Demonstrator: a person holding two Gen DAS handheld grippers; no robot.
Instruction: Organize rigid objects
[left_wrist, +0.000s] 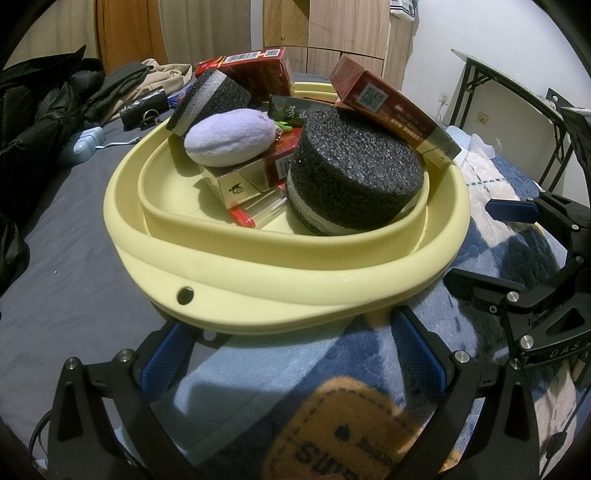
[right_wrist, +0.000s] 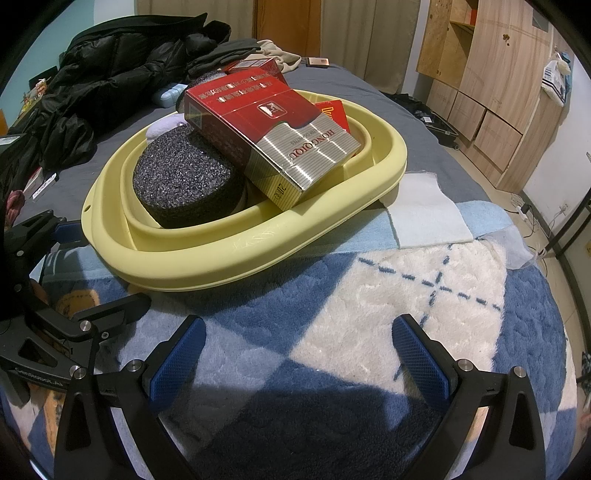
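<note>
Both grippers spread, empty | yellow basin (right_wrist: 207, 258) just ahead, untouched

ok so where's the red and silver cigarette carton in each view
Left wrist view: the red and silver cigarette carton is upper right of centre, leaning on the round black sponge, its low end past the far-right rim.
Right wrist view: the carton is centre top, largest thing in the basin, tilted over the same sponge.
Shared landmark: the yellow basin holding both.
</note>
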